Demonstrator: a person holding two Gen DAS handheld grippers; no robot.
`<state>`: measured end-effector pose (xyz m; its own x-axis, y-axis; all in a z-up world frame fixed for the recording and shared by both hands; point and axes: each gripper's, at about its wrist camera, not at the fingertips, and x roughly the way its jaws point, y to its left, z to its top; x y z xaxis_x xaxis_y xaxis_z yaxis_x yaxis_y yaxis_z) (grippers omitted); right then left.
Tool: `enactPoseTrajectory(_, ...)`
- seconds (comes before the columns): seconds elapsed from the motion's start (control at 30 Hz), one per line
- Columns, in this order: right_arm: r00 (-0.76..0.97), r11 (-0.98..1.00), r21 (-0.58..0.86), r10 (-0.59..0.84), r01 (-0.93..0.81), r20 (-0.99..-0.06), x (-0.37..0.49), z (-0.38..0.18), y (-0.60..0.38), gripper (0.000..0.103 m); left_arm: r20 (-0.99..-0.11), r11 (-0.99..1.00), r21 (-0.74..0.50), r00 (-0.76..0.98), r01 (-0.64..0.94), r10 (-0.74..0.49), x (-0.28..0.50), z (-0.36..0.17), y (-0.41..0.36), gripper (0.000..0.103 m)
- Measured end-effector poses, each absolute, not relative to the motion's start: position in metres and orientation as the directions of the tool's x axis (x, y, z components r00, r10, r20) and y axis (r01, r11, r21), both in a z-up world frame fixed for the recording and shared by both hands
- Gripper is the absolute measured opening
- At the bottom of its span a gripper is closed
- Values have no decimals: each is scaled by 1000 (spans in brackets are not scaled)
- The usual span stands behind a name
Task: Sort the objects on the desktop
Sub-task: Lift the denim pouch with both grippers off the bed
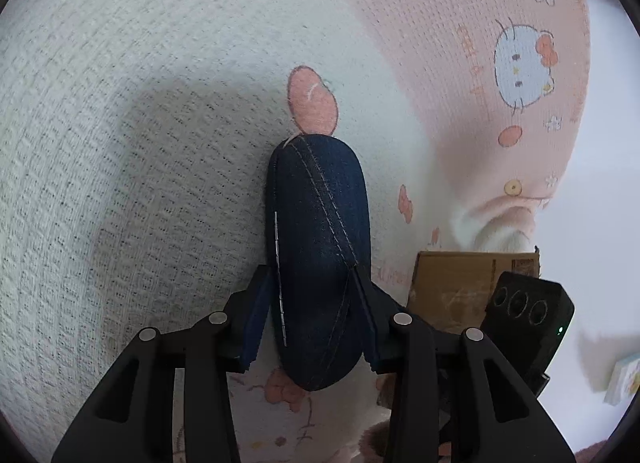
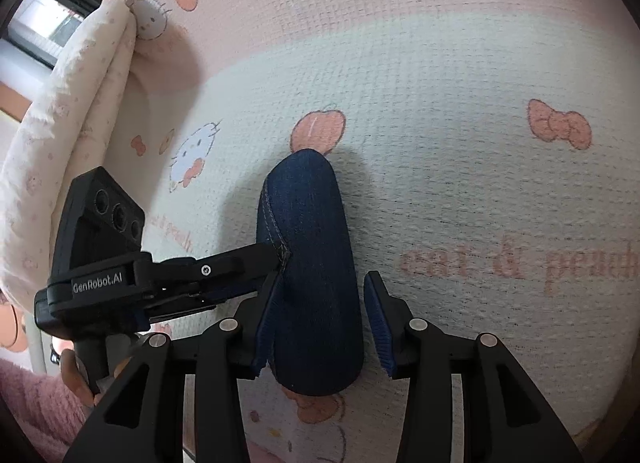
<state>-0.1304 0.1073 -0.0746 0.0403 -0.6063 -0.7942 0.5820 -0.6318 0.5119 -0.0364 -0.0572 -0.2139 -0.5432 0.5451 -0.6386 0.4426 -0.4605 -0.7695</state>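
Observation:
A dark blue denim pouch (image 1: 320, 223) with pale stitching lies lengthwise on a white and pink cat-print blanket (image 1: 140, 143). My left gripper (image 1: 310, 275) straddles its near half. The blue pads sit close along both sides without squeezing it. In the right wrist view the same pouch (image 2: 308, 215) lies between the fingers of my right gripper (image 2: 324, 277). The left pad rests against the pouch. The right pad (image 2: 378, 323) stands clear, with a strip of blanket (image 2: 460, 183) showing in the gap. From the left, my left gripper (image 2: 276, 261) reaches the pouch's seam.
A cardboard box (image 1: 452, 287) sits at the blanket's right edge, behind the black housing of the other gripper (image 1: 528, 311). A small pale box (image 1: 624, 383) lies far right. A bunched white cloth (image 2: 60, 123) rises at the left. A hand (image 2: 76, 379) in a pink fluffy sleeve (image 2: 32, 403) holds the left gripper.

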Motion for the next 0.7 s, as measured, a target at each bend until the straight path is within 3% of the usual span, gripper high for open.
enactPoseTrajectory(0.2,66,-626,580,-648,521,-759,-133,-83,113,43,-632,-438,-775,-559,456,537,-34,-214,-57,39)
enactPoseTrajectory(0.43,6,-656,550,-640,517,-768,-123,-78,111,43,-629,-443,-777,-570,447,528,-32,-212,-58,37)
enactPoseTrajectory(0.7,-71,-652,522,-659,550,-748,-115,-40,119,43,-579,-499,-802,-635,329,512,-29,-167,-54,37)
